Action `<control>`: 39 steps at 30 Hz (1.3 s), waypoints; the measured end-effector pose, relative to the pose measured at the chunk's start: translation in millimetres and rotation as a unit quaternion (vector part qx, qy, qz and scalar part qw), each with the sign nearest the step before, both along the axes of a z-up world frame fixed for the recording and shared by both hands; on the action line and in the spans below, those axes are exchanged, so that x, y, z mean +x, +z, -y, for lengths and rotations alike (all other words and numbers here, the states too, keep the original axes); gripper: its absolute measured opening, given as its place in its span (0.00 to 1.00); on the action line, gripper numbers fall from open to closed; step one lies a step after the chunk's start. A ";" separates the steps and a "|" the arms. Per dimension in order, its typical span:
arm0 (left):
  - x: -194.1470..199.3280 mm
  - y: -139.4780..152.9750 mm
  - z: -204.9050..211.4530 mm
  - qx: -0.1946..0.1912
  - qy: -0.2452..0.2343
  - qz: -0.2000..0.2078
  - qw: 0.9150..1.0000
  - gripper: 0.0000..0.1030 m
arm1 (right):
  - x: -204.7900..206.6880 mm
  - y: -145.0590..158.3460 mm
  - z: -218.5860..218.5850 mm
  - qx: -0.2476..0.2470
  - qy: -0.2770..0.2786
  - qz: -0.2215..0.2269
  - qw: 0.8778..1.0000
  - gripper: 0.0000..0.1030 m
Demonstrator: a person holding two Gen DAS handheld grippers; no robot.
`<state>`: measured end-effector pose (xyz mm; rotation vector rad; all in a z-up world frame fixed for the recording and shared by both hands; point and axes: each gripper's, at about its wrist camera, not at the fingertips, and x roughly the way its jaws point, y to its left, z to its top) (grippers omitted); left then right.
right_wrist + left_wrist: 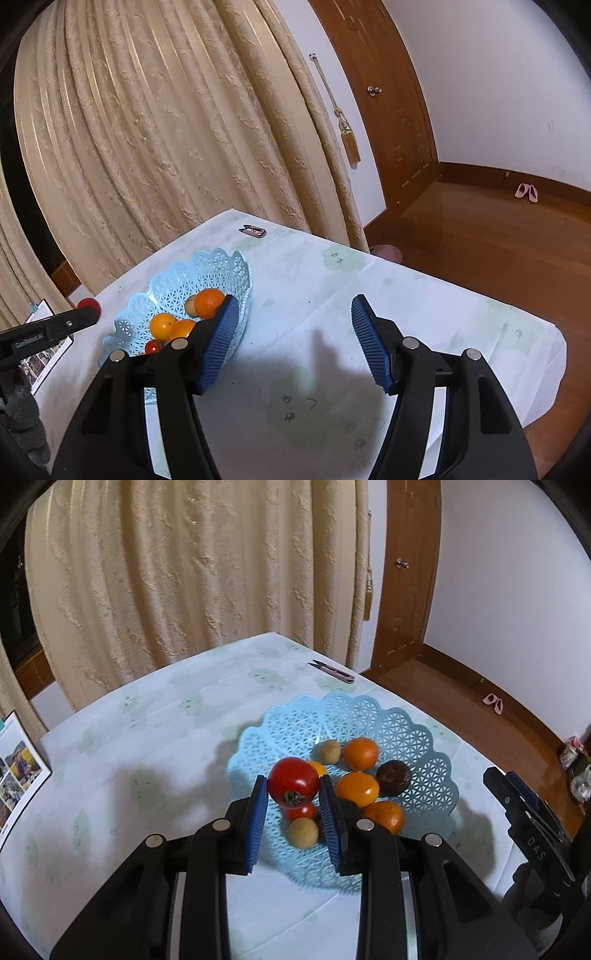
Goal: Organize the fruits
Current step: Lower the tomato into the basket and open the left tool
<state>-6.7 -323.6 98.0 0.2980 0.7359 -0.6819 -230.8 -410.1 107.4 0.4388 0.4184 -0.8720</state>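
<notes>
My left gripper is shut on a red tomato-like fruit, held just above the near-left part of the light blue lattice basket. In the basket lie three oranges, a dark brown fruit, two small tan fruits and a small red one. In the right wrist view my right gripper stands open over bare tablecloth, nothing between its blue pads, just right of the basket. The left gripper's arm with the red fruit shows at the far left there.
Pink-handled snips lie near the table's far edge, by the cream curtain. A sheet of photos rests at the left edge. The table drops off to a wooden floor on the right.
</notes>
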 end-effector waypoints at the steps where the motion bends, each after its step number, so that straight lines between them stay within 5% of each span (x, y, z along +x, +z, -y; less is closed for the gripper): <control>1: -0.1 -0.7 3.4 0.000 -0.003 0.000 1.000 0.28 | -0.4 0.0 0.8 0.001 0.000 0.001 1.000 0.64; 15: 11.6 -23.6 36.9 0.000 -0.036 -0.035 0.999 0.28 | -0.8 -1.0 2.2 0.005 0.002 0.003 1.000 0.64; 34: 21.9 -31.8 57.0 0.007 -0.035 -0.028 0.999 0.29 | 0.9 -0.1 -6.0 -0.001 0.007 -0.004 1.000 0.64; 35: 21.8 -31.2 56.4 0.007 -0.034 -0.028 0.999 0.35 | 1.1 -0.2 -6.8 -0.001 0.008 -0.005 1.000 0.64; 37: 20.7 -28.3 52.3 0.002 -0.029 -0.021 0.999 0.64 | 0.8 -0.6 -8.0 -0.001 0.010 -0.006 1.000 0.64; 39: 18.8 -24.8 48.4 -0.001 -0.025 -0.011 1.000 0.69 | 1.6 -0.2 -10.1 0.000 0.014 -0.008 1.000 0.64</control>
